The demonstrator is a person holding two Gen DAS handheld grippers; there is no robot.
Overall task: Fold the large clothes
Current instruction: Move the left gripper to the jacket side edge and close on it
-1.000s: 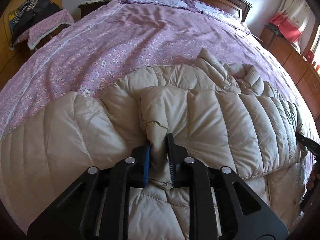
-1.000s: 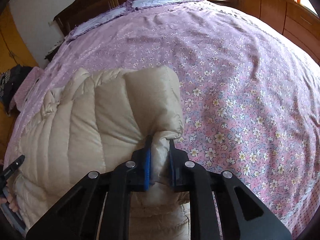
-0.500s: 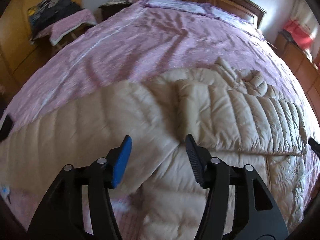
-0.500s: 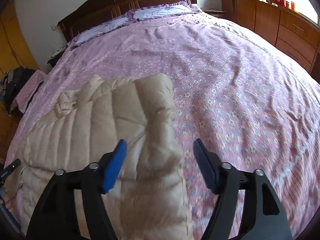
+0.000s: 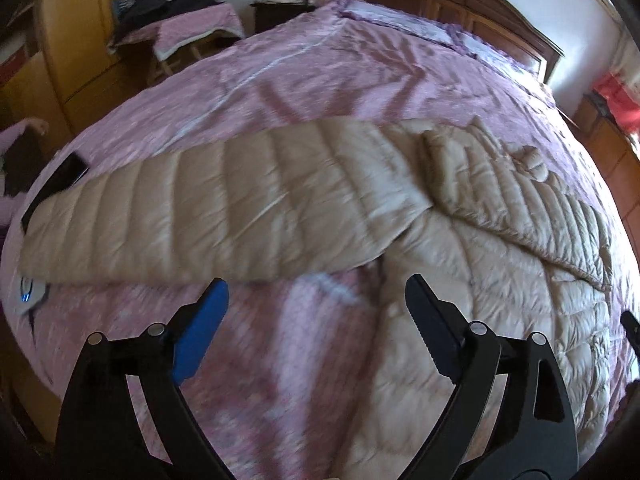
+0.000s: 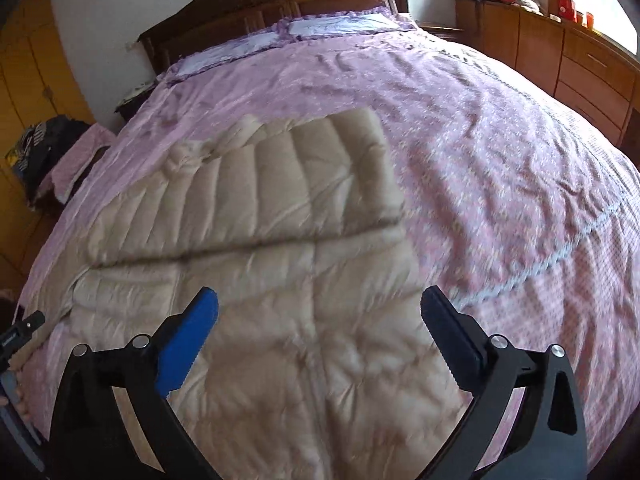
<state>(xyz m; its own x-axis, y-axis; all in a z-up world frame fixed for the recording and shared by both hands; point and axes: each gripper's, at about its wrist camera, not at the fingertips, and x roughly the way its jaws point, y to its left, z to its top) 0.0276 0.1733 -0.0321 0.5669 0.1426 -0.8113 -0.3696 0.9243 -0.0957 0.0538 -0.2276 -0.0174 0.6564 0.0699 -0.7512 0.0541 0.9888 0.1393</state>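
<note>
Opening wide and holding nothing, the left tool hangs above the bedspread, with the beige down coat ahead and to its right. The right tool, jaws likewise spreading and empty, hangs directly over the coat body. Farther off, one sleeve stretches leftward across the bed, nearer the left tool. No containers are visible.

The beige quilted down jacket lies flat on the bed, puffy and creased; in the left wrist view one long sleeve stretches out leftward just beyond the fingertips, the body lying past and under the right-hand finger; in the right wrist view the jacket spreads between and beyond both fingers, a sleeve folded across its upper part.
</note>
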